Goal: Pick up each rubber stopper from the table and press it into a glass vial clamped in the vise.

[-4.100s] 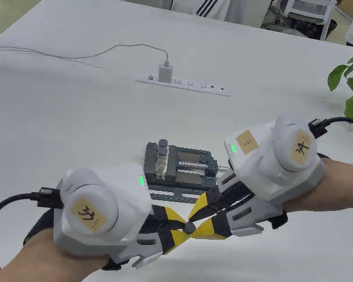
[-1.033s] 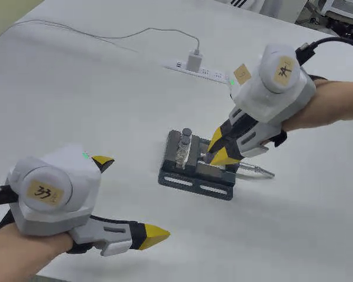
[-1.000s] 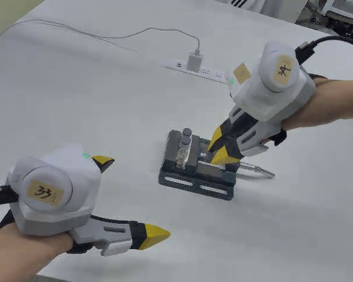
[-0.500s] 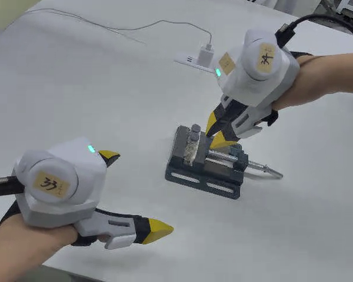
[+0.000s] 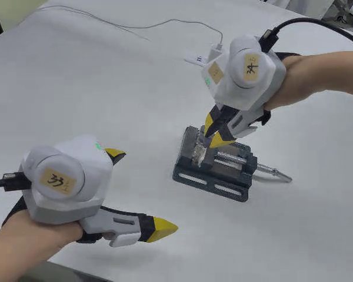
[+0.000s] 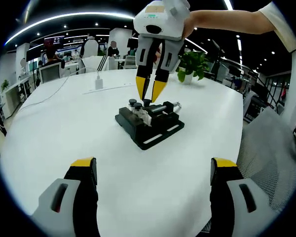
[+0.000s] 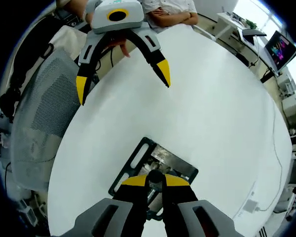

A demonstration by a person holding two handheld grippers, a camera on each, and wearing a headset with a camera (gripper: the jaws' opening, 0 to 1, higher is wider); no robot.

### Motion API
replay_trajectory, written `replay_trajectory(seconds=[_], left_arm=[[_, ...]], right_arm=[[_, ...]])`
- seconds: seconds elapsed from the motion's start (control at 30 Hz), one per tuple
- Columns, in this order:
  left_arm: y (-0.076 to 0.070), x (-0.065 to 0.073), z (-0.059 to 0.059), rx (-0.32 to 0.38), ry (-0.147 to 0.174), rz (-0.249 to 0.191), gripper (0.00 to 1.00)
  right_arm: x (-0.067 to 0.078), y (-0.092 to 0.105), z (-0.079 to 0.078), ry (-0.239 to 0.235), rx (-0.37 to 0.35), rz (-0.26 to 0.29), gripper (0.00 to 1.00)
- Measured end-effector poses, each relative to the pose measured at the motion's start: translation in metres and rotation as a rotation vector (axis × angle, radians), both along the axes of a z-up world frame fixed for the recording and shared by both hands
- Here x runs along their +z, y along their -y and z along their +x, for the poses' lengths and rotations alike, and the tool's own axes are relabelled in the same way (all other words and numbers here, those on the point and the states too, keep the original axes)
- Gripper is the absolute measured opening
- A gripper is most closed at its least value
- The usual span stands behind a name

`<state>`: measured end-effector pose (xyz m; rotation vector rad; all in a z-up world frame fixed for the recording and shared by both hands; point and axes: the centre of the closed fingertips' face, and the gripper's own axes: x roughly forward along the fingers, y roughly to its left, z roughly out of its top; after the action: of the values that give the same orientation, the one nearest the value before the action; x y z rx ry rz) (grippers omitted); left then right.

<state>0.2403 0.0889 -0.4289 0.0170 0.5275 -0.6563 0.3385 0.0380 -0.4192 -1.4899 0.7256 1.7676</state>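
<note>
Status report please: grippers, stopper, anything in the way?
Right hand-held gripper shut on stopper, over vise. Left hand-held gripper open, apart from vise. Nothing blocking.

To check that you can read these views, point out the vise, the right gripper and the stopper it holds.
vise (image 5: 220, 170): head view, on its dark body.
right gripper (image 6: 149, 95): left gripper view, midway between its yellow fingertips.
stopper (image 7: 155, 177): right gripper view, on its grey top between the jaws.

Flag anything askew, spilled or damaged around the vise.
Nothing stands out. The vise sits flat on the table, with the vials upright in it and nothing spilled. The right gripper holds a rubber stopper over them; the left gripper is open, apart.
</note>
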Motion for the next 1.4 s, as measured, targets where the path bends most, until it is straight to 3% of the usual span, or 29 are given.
replay_trajectory(seconds=[0.47, 1.0, 1.4], left_arm=[[0.0, -0.003, -0.002, -0.003, -0.014, -0.006, 0.94], [0.001, -0.007, -0.003, -0.006, -0.022, -0.012, 0.93], [0.001, -0.008, -0.003, -0.004, -0.026, -0.016, 0.92]], right_arm=[[-0.013, -0.001, 0.001, -0.004, -0.039, -0.03, 0.06], [-0.012, -0.003, 0.001, -0.005, -0.046, -0.041, 0.06], [-0.008, -0.003, -0.014, -0.004, -0.045, -0.048, 0.06]])
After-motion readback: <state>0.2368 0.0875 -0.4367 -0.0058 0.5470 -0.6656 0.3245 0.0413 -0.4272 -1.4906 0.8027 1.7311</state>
